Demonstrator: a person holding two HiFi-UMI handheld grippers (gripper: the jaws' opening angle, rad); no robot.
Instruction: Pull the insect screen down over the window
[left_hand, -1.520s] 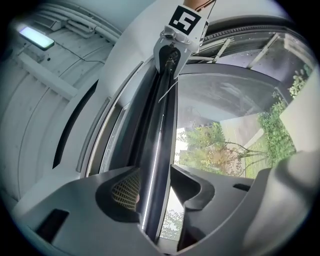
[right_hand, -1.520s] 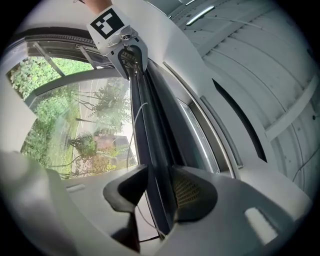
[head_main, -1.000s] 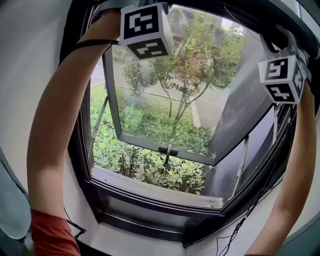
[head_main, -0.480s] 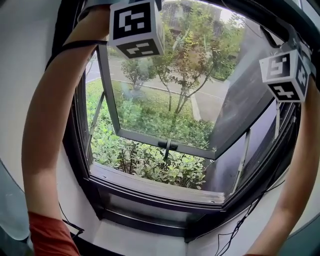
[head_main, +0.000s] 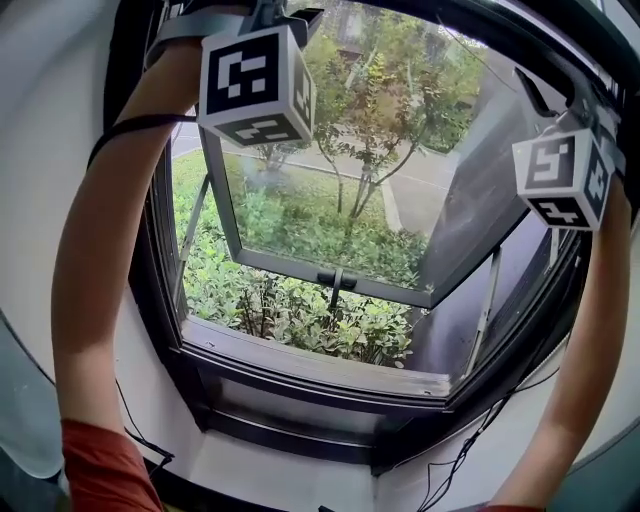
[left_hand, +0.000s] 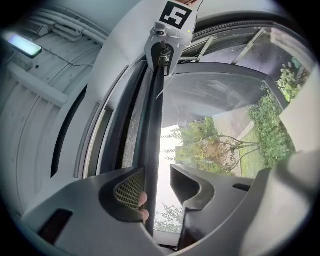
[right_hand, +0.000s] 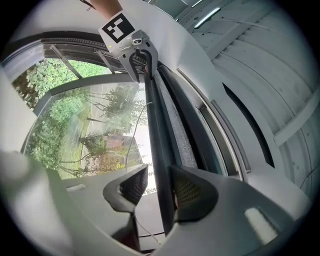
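The insect screen's dark pull bar (left_hand: 152, 125) runs along the top of the window, with a strip of grey mesh (left_hand: 132, 130) showing behind it. In the left gripper view my left gripper (left_hand: 157, 192) has the bar between its jaws. The bar lies against the left pad, and daylight shows between it and the other jaw. My right gripper (right_hand: 157, 187) holds the same bar (right_hand: 157, 140) farther along, both pads close on it. In the head view both arms reach up, with the marker cubes (head_main: 255, 85) (head_main: 560, 180) at the window's top corners.
The glass sash (head_main: 330, 230) is swung outward, with its black handle (head_main: 337, 280) at the lower rail. Below it are the dark sill (head_main: 320, 365) and shrubs outside. Thin cables (head_main: 460, 460) hang along the lower right frame. White wall flanks the window.
Both marker cubes have come a little lower in the head view. The left one has also shifted leftward. The jaws look the same.
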